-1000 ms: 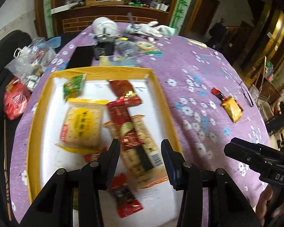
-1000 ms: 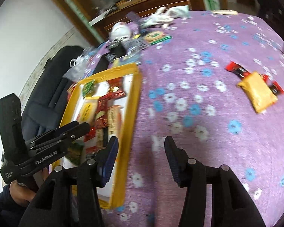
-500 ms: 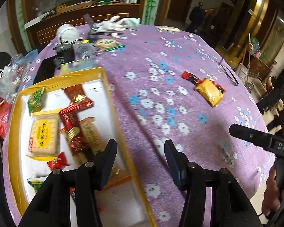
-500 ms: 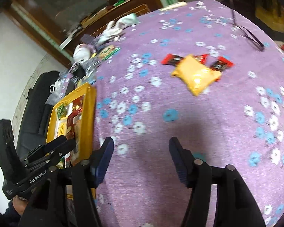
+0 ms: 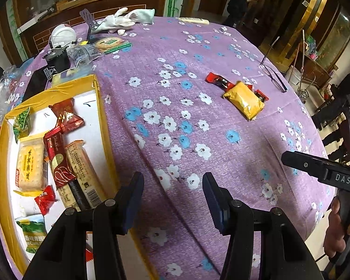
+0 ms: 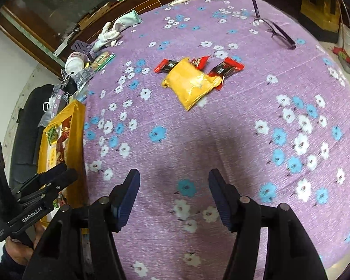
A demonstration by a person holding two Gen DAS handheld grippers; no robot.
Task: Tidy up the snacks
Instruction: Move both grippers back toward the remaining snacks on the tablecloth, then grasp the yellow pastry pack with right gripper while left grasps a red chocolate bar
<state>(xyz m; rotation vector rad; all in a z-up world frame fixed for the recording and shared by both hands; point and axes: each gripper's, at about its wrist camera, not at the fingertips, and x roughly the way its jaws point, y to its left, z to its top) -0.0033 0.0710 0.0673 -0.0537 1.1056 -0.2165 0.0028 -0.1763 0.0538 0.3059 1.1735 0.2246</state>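
Far left of the yellow packet, your yellow-rimmed cardboard tray with the white floor (image 5: 103,126) sits on the purple flowered tablecloth (image 5: 198,121), already carrying a square yellow biscuit pack (image 5: 31,168), a long red-and-brown wafer bar (image 5: 58,158), a beige cracker sleeve (image 5: 81,170), small red candies and green sachets. Your left gripper (image 5: 172,196) hangs over bare cloth just right of the tray's rim, fingers spread, nothing between them. Moving right, your right gripper (image 6: 173,194) hovers over the cloth on the near side of the yellow packet, well apart from it, its blue-padded fingers (image 6: 128,196) parted and empty too. There's the glossy yellow foil snack packet (image 6: 190,82) itself, lying flat on the cloth, overlapping three red-and-black candy bar wrappers (image 6: 226,68) that poke out from under its far edge. Beyond the packet to the right, thin-framed spectacles (image 6: 280,35) rest near the table edge.
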